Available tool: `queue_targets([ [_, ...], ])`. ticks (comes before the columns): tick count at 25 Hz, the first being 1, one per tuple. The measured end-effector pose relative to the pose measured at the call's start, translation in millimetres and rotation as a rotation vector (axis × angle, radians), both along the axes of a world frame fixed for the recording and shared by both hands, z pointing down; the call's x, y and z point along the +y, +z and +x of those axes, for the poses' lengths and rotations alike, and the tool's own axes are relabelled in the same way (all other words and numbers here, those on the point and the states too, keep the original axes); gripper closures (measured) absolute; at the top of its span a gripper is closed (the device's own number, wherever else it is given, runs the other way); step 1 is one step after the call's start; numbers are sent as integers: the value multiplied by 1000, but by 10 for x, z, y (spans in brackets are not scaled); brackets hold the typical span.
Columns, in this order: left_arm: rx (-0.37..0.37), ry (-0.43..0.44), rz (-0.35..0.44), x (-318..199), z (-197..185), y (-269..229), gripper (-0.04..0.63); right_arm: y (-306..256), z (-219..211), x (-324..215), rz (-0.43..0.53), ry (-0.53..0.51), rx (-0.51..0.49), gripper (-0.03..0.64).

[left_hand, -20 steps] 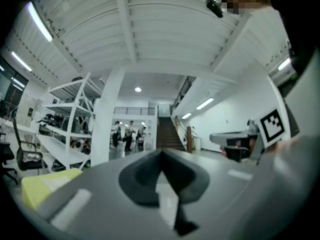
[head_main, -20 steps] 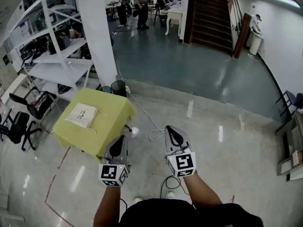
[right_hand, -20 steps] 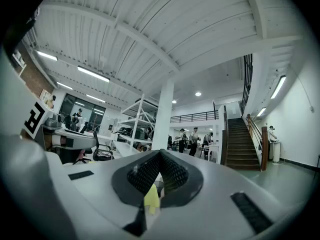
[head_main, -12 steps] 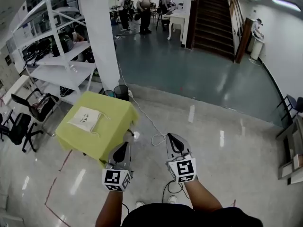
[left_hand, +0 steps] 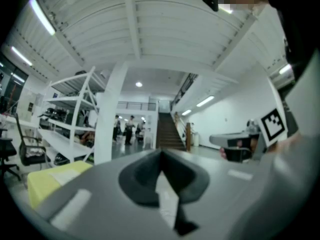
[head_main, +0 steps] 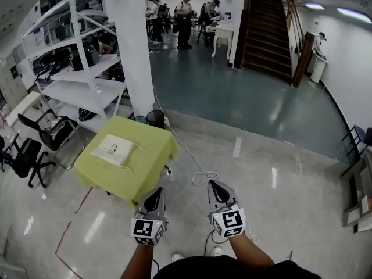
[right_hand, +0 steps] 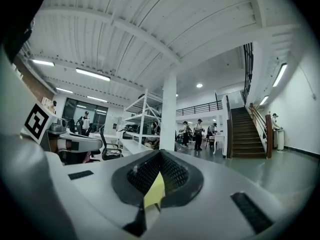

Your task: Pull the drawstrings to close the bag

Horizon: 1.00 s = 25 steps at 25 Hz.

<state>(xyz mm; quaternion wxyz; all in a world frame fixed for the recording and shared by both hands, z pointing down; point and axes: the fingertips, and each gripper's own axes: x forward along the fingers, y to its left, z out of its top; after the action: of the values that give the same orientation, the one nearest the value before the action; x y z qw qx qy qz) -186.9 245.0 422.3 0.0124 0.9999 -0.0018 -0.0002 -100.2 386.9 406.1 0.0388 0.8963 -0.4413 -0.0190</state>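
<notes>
The bag (head_main: 113,150), a flat cream pouch with a small dark print at its middle, lay on the table (head_main: 152,166), which was draped in a yellow-green cloth; it sat toward the table's far left part, its edges roughly in line with the table's own; it looked close to square from the head view, so its long axis could not be told with any certainty; thin drawstrings (head_main: 138,147) trailed off the side that faced right in that view, one from each end of that side, which suggested that its mouth pointed that way; the bag lay flat and nothing touched it.

The left gripper (head_main: 155,193) was held level above the floor, just past the table's near corner and well apart from the bag; in the left gripper view its jaws were clenched together with nothing between them, and the yellow table showed low at the left; the right gripper (head_main: 214,185) was held level beside it, farther right over the bare glossy floor; in the right gripper view its jaws were likewise pressed tip to tip, empty.

A white cable (head_main: 187,153) ran across the floor between the table and the right gripper; a white pillar (head_main: 136,45) rose behind the table with a dark bin (head_main: 155,118) at its foot; white shelving (head_main: 81,74) and black chairs (head_main: 28,156) stood to the left; a staircase (head_main: 267,31) climbed at the far end, where several people (head_main: 185,11) stood.
</notes>
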Motion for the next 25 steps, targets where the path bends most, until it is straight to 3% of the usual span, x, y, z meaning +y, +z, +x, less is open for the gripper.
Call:
queue_targets([
  [11,-56,22,-23,-130,-92,240,592,180,-59,-184,-41,-20,-43,624],
  [25,-71,-71,1,-265,975,219,592,215,1067,-517,-10,-158,-59,624],
])
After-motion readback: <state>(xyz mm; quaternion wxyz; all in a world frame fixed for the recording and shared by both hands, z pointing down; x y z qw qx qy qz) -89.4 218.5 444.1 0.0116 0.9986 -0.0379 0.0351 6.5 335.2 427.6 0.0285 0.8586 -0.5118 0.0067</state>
